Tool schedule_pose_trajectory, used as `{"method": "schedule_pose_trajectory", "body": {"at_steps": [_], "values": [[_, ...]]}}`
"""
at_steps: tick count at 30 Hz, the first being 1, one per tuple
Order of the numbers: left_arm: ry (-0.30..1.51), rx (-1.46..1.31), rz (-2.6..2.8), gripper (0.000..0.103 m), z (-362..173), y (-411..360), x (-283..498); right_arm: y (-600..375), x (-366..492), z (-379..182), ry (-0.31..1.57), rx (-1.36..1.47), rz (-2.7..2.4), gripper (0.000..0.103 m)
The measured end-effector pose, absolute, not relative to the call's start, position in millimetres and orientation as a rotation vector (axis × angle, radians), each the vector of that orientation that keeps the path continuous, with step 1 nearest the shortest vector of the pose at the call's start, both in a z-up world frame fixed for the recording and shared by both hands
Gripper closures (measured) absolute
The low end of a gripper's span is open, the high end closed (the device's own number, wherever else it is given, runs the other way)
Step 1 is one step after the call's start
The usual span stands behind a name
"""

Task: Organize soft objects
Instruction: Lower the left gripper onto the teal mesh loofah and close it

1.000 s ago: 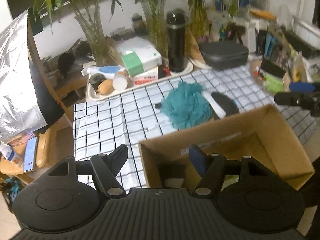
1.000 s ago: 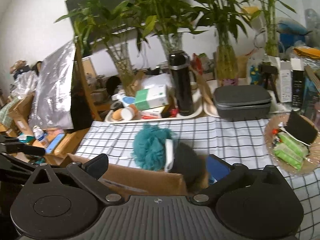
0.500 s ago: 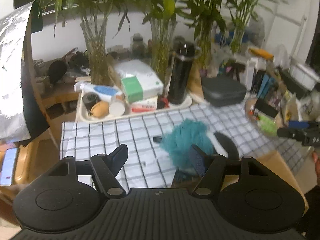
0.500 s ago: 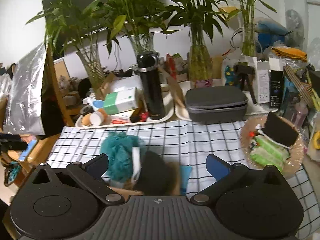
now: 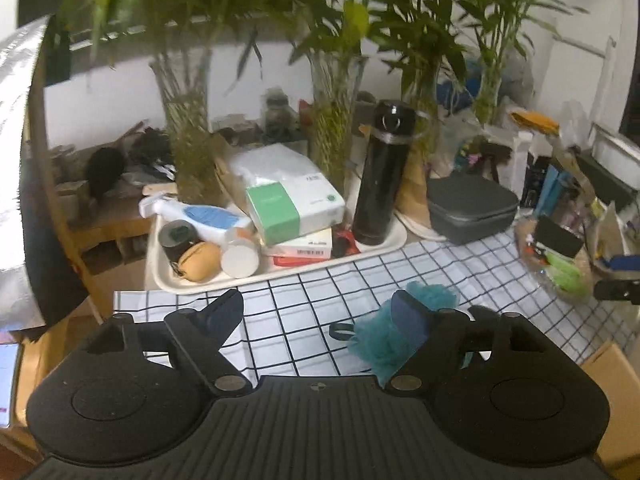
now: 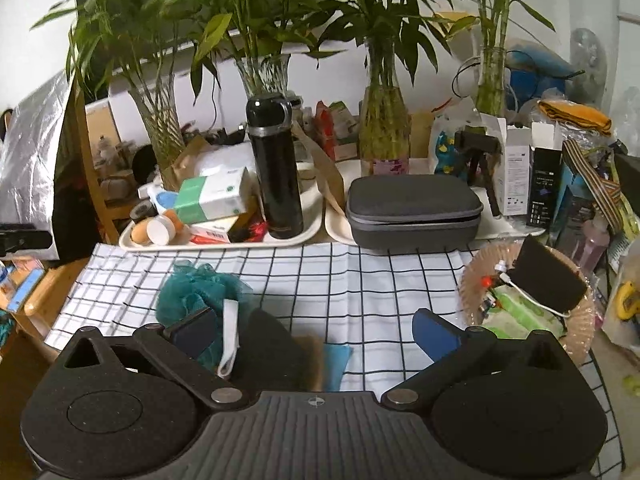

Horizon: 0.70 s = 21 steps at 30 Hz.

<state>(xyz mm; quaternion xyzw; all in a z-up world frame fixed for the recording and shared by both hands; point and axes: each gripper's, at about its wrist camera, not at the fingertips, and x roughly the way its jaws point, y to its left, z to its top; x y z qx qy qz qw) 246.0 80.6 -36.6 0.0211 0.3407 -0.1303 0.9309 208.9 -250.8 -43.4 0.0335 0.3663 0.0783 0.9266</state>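
1. Our left tool [image 5: 316, 312] stands wide with nothing between its fingers; its jaws have just been opening further, which we read as getting ready for a grab.
2. Our right tool [image 6: 316, 330] is also spread wide and holds nothing. The checked cloth [image 6: 360, 280] shows plainly in the gap between its fingers.
3. The task's thing nearest to us is the teal bath pouf [image 5: 384, 340]. In the left view it lies on the cloth at lower right of centre, half hidden behind the tool's right finger. In the right view it sits at lower left, behind the left finger.
4. Just beside the pouf lie a white strap [image 6: 229, 336] and a dark rounded pad [image 6: 276, 344]. They look joined to each other, though we cannot tell for sure. A small blue piece [image 6: 336, 364] lies next to them, at the tool's lower edge.
5. A cardboard box [image 5: 616, 384] shows only as a corner at the lower right edge of the left view. We judge it to be where the soft things belong.
6. Both tools tilt down toward the counter, so the pouf seems the next target. It is fluffy and will squash, so the fingers should close deep around its middle.
7. The tray [image 5: 160, 276] of bottles and cartons and the black flask [image 6: 276, 168] sit well behind, clear of the reach.
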Motion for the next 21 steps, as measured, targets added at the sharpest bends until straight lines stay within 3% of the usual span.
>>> {"method": "schedule_pose_trajectory", "body": {"at_steps": [13,21], "values": [[0.663,0.196,-0.275,0.022,-72,70,259,-251,236,-60,0.802,0.02,0.17,0.0],[0.74,0.106,-0.4,0.022,-93,74,278,-247,255,-67,0.828,0.041,0.175,0.0]]}}
